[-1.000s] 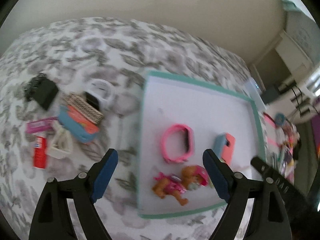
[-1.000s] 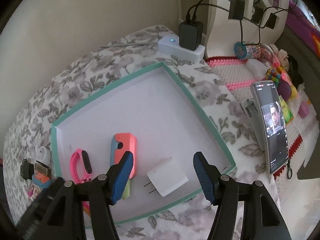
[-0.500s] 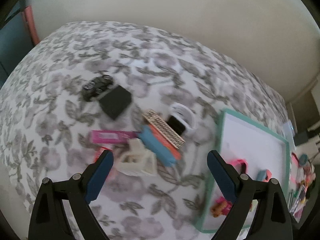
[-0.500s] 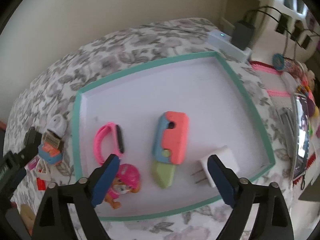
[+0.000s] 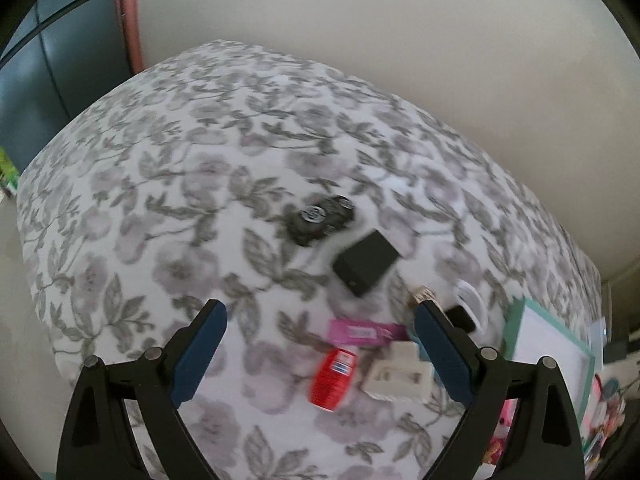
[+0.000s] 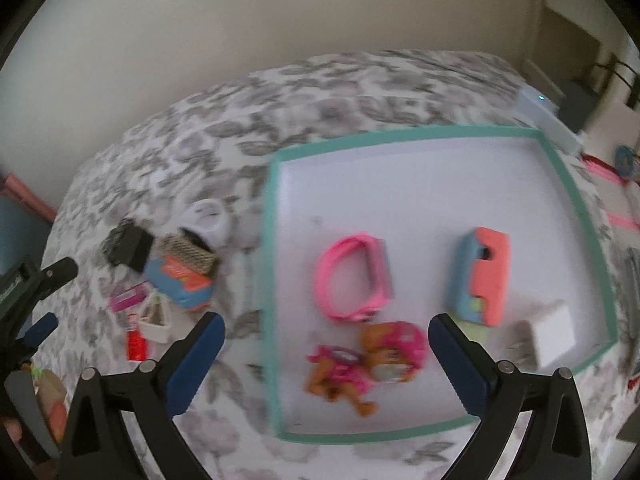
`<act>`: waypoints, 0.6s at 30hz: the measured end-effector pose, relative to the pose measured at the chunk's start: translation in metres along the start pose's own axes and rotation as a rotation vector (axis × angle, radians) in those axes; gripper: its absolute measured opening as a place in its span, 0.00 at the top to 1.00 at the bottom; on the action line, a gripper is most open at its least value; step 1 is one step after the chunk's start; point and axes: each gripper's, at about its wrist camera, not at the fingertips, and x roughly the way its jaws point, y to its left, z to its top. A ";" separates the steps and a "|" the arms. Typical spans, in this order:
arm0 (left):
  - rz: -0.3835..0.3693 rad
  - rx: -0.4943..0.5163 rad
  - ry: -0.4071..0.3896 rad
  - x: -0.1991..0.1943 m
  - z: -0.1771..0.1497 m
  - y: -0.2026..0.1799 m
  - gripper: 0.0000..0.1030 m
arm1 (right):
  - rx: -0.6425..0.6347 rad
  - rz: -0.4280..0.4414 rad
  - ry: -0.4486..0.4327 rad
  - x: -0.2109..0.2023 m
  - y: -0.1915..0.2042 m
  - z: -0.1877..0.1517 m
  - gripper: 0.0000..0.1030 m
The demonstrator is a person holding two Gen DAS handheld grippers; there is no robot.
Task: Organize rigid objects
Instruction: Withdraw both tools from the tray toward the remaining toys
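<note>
left gripper: wide, empty, above pile
right gripper: jaws just opened wide, empty
risk: red tube touches white block, could snag both

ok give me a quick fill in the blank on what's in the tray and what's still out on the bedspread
1. The tray has a rim coloured ____.
2. The wristband lying in the tray is ____.
3. The toy car on the bedspread is coloured ____.
4. Between the right gripper's fingers there is ____ held.

Missing words: teal; pink; black; nothing
</note>
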 end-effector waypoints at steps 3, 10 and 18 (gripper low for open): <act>0.006 -0.031 0.011 0.004 0.005 0.014 0.08 | -0.028 0.036 0.006 0.004 0.018 0.000 0.00; 0.023 -0.023 0.110 0.031 0.001 0.023 0.08 | -0.076 0.105 0.056 0.026 0.058 -0.005 0.00; 0.018 -0.037 0.207 0.054 -0.008 0.026 0.08 | -0.102 0.046 0.081 0.048 0.082 -0.008 0.00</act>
